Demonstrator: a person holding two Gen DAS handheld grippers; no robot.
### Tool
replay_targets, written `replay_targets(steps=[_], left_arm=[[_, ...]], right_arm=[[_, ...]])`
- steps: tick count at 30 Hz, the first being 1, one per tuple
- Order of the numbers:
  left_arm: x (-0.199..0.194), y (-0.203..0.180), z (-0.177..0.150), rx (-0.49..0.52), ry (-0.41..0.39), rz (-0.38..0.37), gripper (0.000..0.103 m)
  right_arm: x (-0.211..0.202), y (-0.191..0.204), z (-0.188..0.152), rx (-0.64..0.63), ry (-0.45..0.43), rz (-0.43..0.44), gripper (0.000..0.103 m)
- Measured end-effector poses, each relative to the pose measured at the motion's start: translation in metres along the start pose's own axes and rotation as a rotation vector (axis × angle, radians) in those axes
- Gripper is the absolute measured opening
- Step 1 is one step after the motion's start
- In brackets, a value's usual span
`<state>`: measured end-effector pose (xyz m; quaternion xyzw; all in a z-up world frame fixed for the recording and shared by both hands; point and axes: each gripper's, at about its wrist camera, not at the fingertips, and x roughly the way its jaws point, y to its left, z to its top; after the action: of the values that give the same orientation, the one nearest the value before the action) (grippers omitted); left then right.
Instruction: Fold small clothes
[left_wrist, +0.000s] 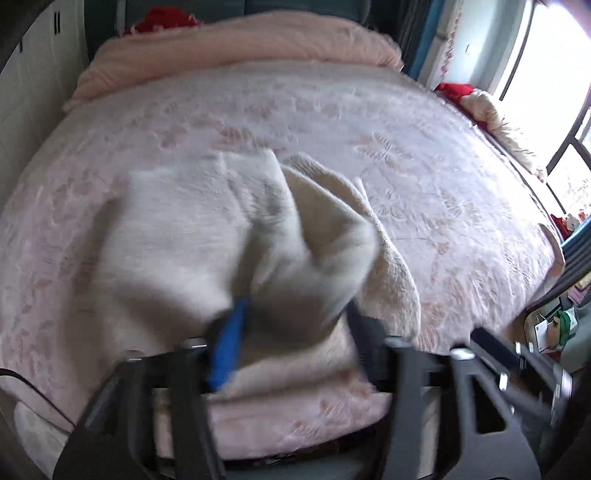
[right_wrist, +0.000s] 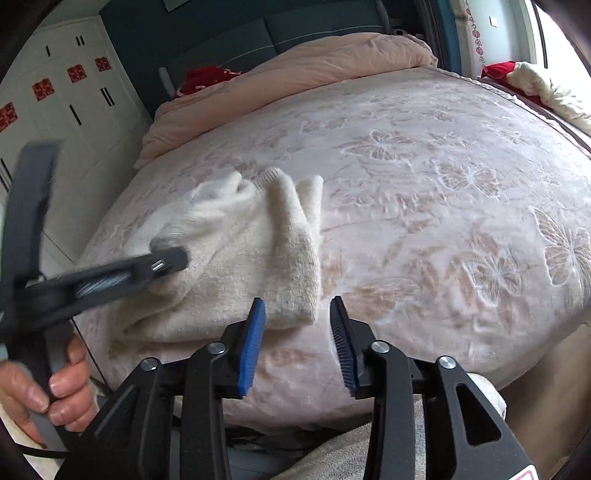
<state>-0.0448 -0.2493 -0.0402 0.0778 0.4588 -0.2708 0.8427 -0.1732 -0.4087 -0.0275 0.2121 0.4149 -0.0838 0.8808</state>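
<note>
Bed (right_wrist: 424, 192), pink butterfly-embossed cover, fills both views; folded peach quilt (right_wrist: 295, 70) at the head end, white wardrobe (right_wrist: 62, 110) along one side.

Cream fleece garment (right_wrist: 236, 258) lies on the near part of the bed, close to the front edge, partly bunched. One sleeve or leg runs away from the camera with a ribbed cuff at its far end; a doubled panel hangs down toward the right gripper.

Left gripper (left_wrist: 291, 325): heavy motion blur in its own view. Cloth is draped over and between its fingers, raised off the bed, so it appears clamped on a fold of the garment; the jaw gap itself is hidden by fabric. The right wrist view shows the same tool (right_wrist: 162, 264) low over the garment's left half, with the person's hand (right_wrist: 48, 384) on the handle.

Right gripper (right_wrist: 299, 343): jaws apart, nothing between them, just short of the garment's near hem, which sits just beside the left blue pad (right_wrist: 253, 343).

Risks, as I judge them:
- Plush fabric is thick and slippery; a fast lift on one pinch point may let the fold slide out.
- With the right side not yet pinning the hem, the whole garment may drag rather than fold.
- Garment sits near the bed edge; a pull toward the person could tip it off.
- The pinch may have taken several layers, giving a crooked crease.
</note>
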Motion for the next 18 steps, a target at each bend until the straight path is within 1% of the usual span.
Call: replay_targets(steps=[1,2,3,4,6,8,10,11,12,13,14,15,16,17,18], left_arm=[[-0.017,0.006,-0.006,-0.003,-0.024,0.017,0.072],[-0.031,0.019,-0.008,-0.015,-0.058,0.043,0.074],[-0.041,0.033,-0.008,-0.025,-0.079,0.074,0.076],[-0.046,0.042,-0.008,-0.034,-0.086,0.103,0.077],[-0.056,0.068,-0.012,-0.068,-0.09,0.178,0.077],[-0.061,0.093,-0.016,-0.11,-0.075,0.229,0.077],[-0.064,0.114,-0.022,-0.154,-0.05,0.264,0.077],[-0.066,0.126,-0.027,-0.187,-0.042,0.277,0.077],[-0.068,0.133,-0.031,-0.207,-0.04,0.28,0.077],[-0.07,0.141,-0.036,-0.229,-0.043,0.283,0.078],[-0.071,0.145,-0.039,-0.239,-0.043,0.286,0.078],[-0.071,0.146,-0.042,-0.244,-0.041,0.287,0.079],[-0.07,0.146,-0.044,-0.247,-0.037,0.285,0.079],[-0.068,0.146,-0.045,-0.25,-0.026,0.276,0.079],[-0.067,0.144,-0.045,-0.251,-0.022,0.263,0.079]], right_arm=[[0.001,0.003,0.006,-0.005,-0.001,0.032,0.051],[0.003,0.006,0.01,-0.008,-0.001,0.055,0.056],[0.005,0.011,0.013,-0.011,-0.005,0.08,0.058],[0.013,0.018,0.02,-0.006,-0.003,0.117,0.064],[0.03,0.028,0.031,0.024,0.03,0.173,0.066],[0.049,0.037,0.04,0.093,0.082,0.229,0.066],[0.056,0.043,0.045,0.157,0.089,0.271,0.066],[0.056,0.049,0.048,0.166,0.078,0.275,0.066],[0.054,0.055,0.051,0.144,0.068,0.251,0.066],[0.054,0.06,0.053,0.109,0.06,0.218,0.069],[0.056,0.069,0.054,0.047,0.056,0.178,0.073],[0.061,0.072,0.053,0.014,0.07,0.164,0.073],[0.069,0.073,0.051,-0.002,0.097,0.153,0.072],[0.08,0.073,0.048,0.007,0.123,0.151,0.059],[0.087,0.074,0.045,0.014,0.138,0.171,0.04]])
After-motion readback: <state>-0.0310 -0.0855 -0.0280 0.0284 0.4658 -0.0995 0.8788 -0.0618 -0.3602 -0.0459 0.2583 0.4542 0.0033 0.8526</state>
